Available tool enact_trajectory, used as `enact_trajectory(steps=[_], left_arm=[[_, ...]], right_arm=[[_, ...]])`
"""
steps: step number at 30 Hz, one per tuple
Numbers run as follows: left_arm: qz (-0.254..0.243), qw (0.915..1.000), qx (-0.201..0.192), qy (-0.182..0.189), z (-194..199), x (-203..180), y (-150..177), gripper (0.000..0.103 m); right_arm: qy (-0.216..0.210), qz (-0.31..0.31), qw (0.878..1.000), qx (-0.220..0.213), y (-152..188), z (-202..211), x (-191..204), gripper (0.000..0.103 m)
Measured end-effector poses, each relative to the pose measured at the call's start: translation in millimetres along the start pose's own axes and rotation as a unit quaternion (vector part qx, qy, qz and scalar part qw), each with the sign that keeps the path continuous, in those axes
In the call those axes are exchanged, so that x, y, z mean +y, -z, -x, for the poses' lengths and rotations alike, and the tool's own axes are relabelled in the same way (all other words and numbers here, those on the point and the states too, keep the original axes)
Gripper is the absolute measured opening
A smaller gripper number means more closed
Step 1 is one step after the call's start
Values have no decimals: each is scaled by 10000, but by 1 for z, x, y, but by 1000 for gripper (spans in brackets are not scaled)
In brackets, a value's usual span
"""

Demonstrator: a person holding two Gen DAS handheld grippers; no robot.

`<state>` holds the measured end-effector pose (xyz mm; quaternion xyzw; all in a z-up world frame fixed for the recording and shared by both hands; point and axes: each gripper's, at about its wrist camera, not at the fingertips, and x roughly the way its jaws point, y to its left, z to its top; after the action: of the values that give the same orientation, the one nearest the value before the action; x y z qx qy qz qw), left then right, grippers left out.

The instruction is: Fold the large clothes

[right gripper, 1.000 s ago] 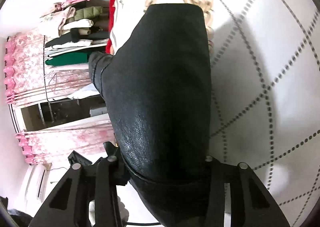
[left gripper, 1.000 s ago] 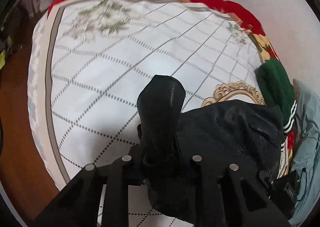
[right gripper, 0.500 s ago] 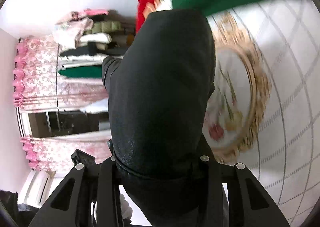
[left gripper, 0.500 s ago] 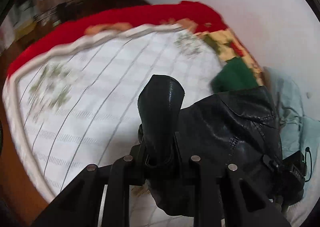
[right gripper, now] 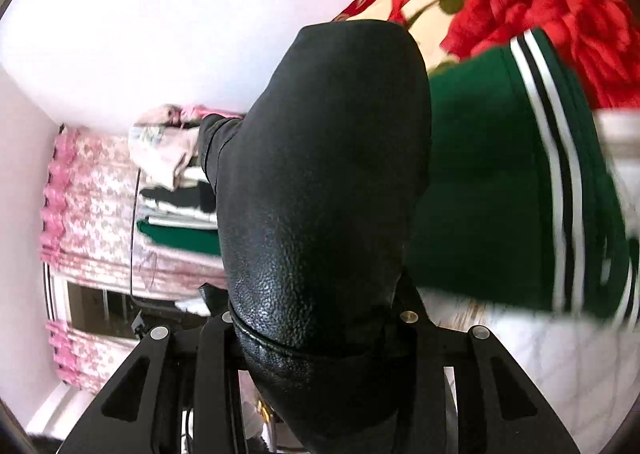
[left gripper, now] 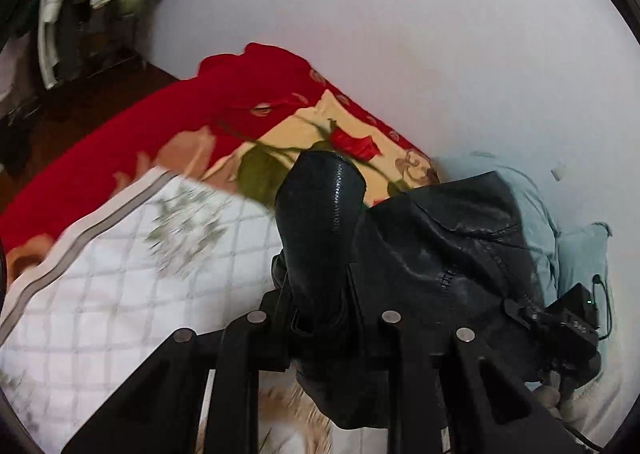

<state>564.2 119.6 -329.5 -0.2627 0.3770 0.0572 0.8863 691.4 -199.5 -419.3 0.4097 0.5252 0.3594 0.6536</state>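
Black grained leather jacket (left gripper: 436, 254), folded into a thick bundle, is held up off the bed between both grippers. In the left wrist view a rolled fold of it stands up between the fingers and the rest of the bundle spreads to the right, zipper (left gripper: 448, 278) visible on its face.

Left gripper (left gripper: 320, 314): fingers drawn in narrow, pinching the rolled fold. Right gripper (right gripper: 320, 318): fingers set wider, clamped on a fat part of the same jacket (right gripper: 324, 182) that bulges up and fills the middle of that view. The pads themselves are hidden under leather in both views.

Below the jacket: white quilted bedcover with a grey diamond grid (left gripper: 100, 294), blurred. Past its edge, a red and cream blanket with a rose print (left gripper: 280, 114), running to the plain white wall (left gripper: 400, 34).

Right wrist view: dark green folded garment with white stripes (right gripper: 500, 194) lies on the bed just right of the jacket, next to the rose blanket. Left wrist view: pale blue cloth (left gripper: 576, 250) bunched behind the bundle near the wall.

Far left of the right wrist view: pink floral curtain (right gripper: 92, 194) and a stack of folded clothes (right gripper: 176, 190).
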Motion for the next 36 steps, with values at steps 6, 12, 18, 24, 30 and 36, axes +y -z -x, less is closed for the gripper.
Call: enact_trajectory(steps=[6,12,18,24,30,36], left_arm=[[28,9977,616,-287,-122,6,8,19],[-499,9929,915,-581,-170,10,37,26],[-1065,9834,993,-1086,-160,1,43,63],[-1676,9668,826,-1742,-127,-16,53,90],[-2029,9614,628,-1752,-72,-43,59,100],[-2233,9622,466,-1487,11,-73,52,100]], right_arm=[[340,-624,9964,452,-93,-44,-114,41],[632,-854,9928,551,-107,-48,-170,58],[2437,229,9693,233,-82,-42,-121,85],[4560,1165,8823,-97,-27,-45,-61,97],[5193,1156,8453,-485,47,-26,-15,98],[5334,1133,8311,-1095,119,28,69,98]])
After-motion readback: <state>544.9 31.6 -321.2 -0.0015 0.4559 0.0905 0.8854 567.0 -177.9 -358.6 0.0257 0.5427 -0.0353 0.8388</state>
